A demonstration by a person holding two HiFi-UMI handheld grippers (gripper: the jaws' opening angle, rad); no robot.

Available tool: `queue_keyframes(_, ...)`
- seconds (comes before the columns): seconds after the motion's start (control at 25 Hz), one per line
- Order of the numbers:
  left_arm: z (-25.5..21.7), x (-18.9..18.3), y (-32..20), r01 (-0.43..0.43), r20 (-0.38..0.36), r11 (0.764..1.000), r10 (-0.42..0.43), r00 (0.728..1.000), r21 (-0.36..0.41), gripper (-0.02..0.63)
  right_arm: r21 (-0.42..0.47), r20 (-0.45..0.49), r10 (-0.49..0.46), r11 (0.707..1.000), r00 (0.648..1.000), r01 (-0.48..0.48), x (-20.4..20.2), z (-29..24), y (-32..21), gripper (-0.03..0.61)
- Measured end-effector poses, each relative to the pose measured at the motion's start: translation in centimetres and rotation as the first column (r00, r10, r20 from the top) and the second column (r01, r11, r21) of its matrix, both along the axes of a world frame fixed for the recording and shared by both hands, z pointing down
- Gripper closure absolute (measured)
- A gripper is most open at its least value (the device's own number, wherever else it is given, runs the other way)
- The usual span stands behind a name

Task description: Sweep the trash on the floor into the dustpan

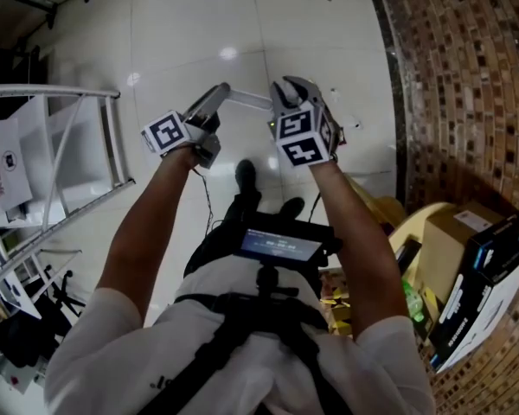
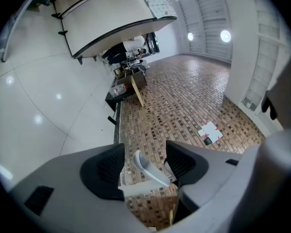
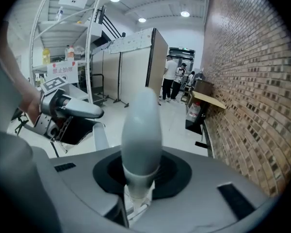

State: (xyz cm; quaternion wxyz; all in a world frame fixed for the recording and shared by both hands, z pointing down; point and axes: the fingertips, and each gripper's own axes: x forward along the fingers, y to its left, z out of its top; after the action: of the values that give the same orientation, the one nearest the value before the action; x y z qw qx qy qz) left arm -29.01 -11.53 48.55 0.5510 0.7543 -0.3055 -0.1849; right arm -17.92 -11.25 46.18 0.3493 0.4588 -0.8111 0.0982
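Observation:
In the right gripper view a smooth grey handle grip (image 3: 141, 125) on a white stem stands straight up between the pads of my right gripper (image 3: 140, 174), which is shut on it. In the head view a white pole (image 1: 251, 100) runs from my left gripper (image 1: 218, 100) across to my right gripper (image 1: 296, 93), both held out above the white tiled floor. My left gripper (image 2: 144, 165) is open wide. A grey handle end and a white bar (image 2: 138, 188) show between its pads, touching neither. No dustpan or broom head is in view.
A brick wall (image 1: 467, 76) curves along the right, with cardboard boxes (image 1: 467, 258) and yellow scraps (image 1: 336, 303) at its foot. A metal rack (image 1: 60, 145) with a white sign stands on the left. Several people stand far off by a doorway (image 3: 177, 79).

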Motion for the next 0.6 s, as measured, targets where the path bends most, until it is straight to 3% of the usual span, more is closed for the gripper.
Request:
queue_keyframes(0.16, -0.3, 2.8, -1.8, -0.101, -0.077, 0.994, 0.103, 0.992, 0.029, 0.360, 0.019, -0.071, 0.060, 0.998, 0.996, -0.058, 3.4, 0.1, 0.5, 0.560)
queue_keyframes(0.28, -0.3, 5.7, -1.9, -0.197, -0.147, 0.980, 0.198, 0.969, 0.022, 0.360, 0.011, -0.056, 0.153, 0.988, 0.987, -0.153, 7.6, 0.2, 0.9, 0.561)
queue_keyframes(0.4, -0.2, 7.4, -1.9, -0.239, -0.204, 0.971, 0.236, 0.950, 0.012, 0.377, -0.014, -0.023, 0.247, 0.969, 0.969, -0.247, 11.4, 0.1, 1.4, 0.561)
queue_keyframes(0.44, -0.2, 7.6, -1.9, -0.237, -0.228, 0.971, 0.232, 0.946, 0.006, 0.421, -0.023, -0.016, 0.267, 0.963, 0.963, -0.268, 12.3, 0.0, 1.6, 0.561)
queue_keyframes(0.48, -0.3, 7.7, -2.0, -0.228, -0.257, 0.974, 0.220, 0.941, 0.000, 0.543, -0.030, -0.011, 0.283, 0.959, 0.959, -0.283, 13.2, -0.1, 1.9, 0.561)
queue_keyframes(0.6, -1.1, 8.0, -2.1, -0.200, -0.351, 0.980, 0.186, 0.918, -0.002, 0.612, -0.035, -0.002, 0.301, 0.953, 0.954, -0.301, 15.2, -0.5, 2.7, 0.561)
